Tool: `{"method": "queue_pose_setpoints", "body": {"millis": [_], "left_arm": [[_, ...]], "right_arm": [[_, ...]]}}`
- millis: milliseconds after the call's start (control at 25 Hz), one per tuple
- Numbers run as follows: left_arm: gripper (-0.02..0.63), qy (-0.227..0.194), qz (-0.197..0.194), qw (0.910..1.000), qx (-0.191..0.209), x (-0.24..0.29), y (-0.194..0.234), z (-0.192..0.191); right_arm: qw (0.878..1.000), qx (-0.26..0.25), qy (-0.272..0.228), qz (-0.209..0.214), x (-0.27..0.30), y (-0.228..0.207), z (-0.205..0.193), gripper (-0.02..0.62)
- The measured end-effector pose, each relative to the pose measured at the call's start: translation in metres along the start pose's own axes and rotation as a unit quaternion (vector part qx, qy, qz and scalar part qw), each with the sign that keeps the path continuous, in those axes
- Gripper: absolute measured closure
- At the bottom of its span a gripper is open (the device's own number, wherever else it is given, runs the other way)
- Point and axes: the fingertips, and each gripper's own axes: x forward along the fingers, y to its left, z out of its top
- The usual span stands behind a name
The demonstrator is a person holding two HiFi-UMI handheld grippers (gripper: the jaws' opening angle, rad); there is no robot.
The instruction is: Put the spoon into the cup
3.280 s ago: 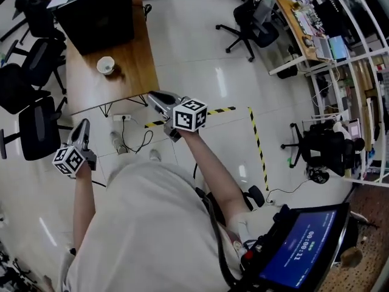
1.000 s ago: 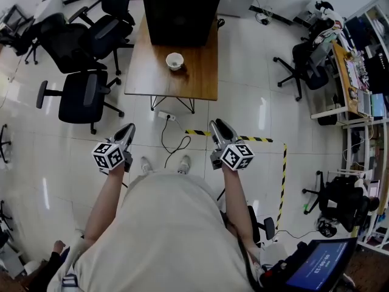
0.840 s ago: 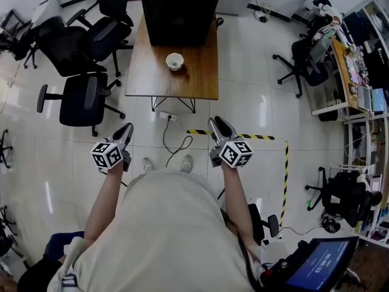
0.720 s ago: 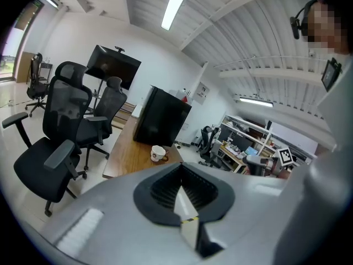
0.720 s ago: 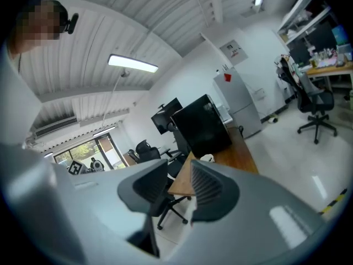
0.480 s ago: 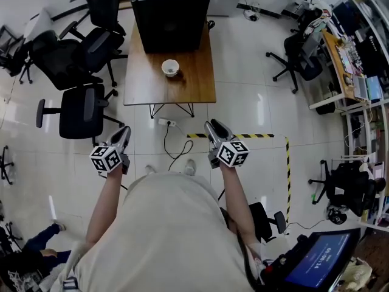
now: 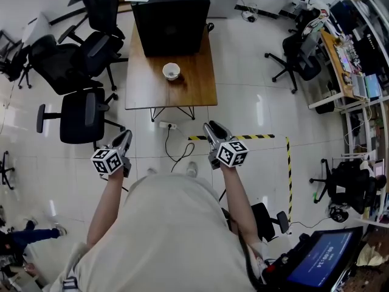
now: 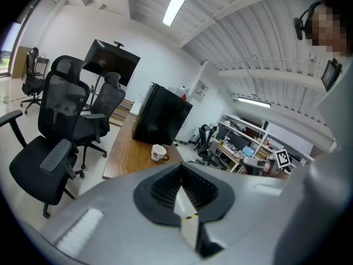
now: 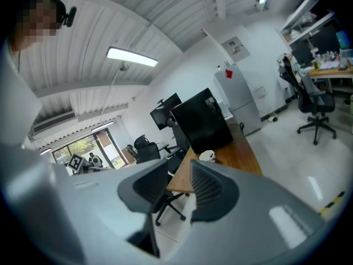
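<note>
Both stand well short of the cup: right gripper gapes empty, left gripper pinched shut; walk closer first

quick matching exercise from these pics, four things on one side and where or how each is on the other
Things:
1. cup
2. black box
3. left tool
4. right tool

Places or states:
A. jaws apart, nothing between them
B. jaw tips together, empty
C. at the far end of the wooden table
D. on the bare wood on the near side of the box

Pairs: 1-D, 2-C, 3-B, 4-A
</note>
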Motion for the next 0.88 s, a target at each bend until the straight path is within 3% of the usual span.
{"method": "queue_pose_setpoints", "body": {"millis": [640,760,880], "left_arm": [[0.603,0.013,-0.004,0.9996,-0.023,0.009,0.005,0.004],[0.604,0.028,-0.001,0.9996,-0.007,0.013,0.002,-0.004],[0.604,0.047,0.003,0.9982,0.036,0.018,-0.005,-0.006]], "right_arm": [[0.999,0.008,0.032,-0.001,0.007,-0.004,-0.015,0.477],[0.999,0.008,0.034,-0.003,0.006,-0.005,-0.016,0.479],[0.999,0.007,0.036,-0.002,0.007,-0.005,-0.014,0.479]]}}
